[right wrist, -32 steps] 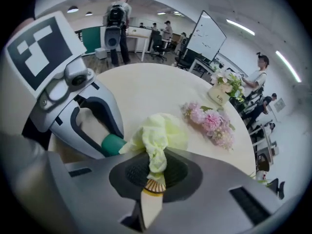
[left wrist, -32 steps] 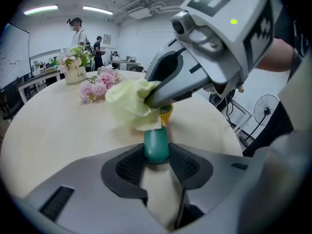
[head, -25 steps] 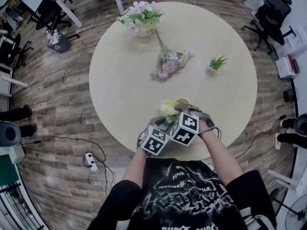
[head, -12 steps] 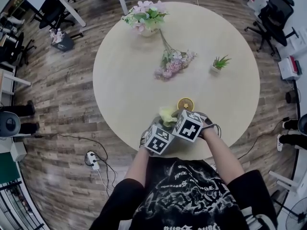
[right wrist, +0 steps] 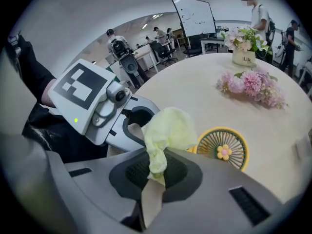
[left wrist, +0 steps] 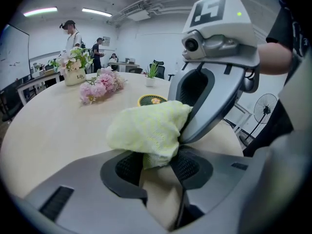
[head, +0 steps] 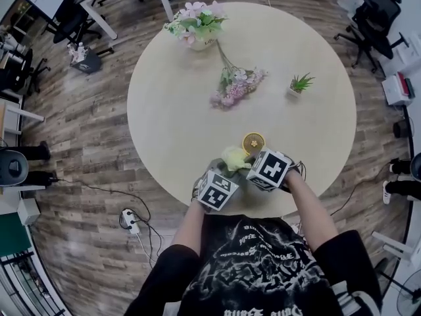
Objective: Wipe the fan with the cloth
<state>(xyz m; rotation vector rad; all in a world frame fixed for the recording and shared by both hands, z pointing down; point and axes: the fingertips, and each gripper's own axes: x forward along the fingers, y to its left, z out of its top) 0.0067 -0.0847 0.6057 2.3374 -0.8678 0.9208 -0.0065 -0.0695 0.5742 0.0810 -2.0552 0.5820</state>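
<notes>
1. Just beside the fan (head: 254, 141), on the side nearest the person, the yellow cloth (left wrist: 146, 128) is held bunched above the tabletop (head: 177, 91). It looks clear of the fan's grille.
2. The fan seems to lie flat with its grille up. The loose pink flowers (head: 235, 87) and the small potted plant (head: 299, 85) are well beyond the fan and out of the way.
3. The step in hand, as I judge it, is settling the grip on the cloth between the two grippers before wiping. To do it well, keep one firm pinch on a gathered end. Leave a loose pad of fabric free so that cloth, not hard jaws, meets the grille. The fan looks light and may slide, so steadying its rim would help.
4. The left gripper (left wrist: 155, 155) has its jaws about half closed, pinching the cloth's lower fold between the pads.
5. The right gripper (right wrist: 155, 167) has its jaws pinching a thin twisted tail of the same cloth. The fan sits just past them, untouched.
</notes>
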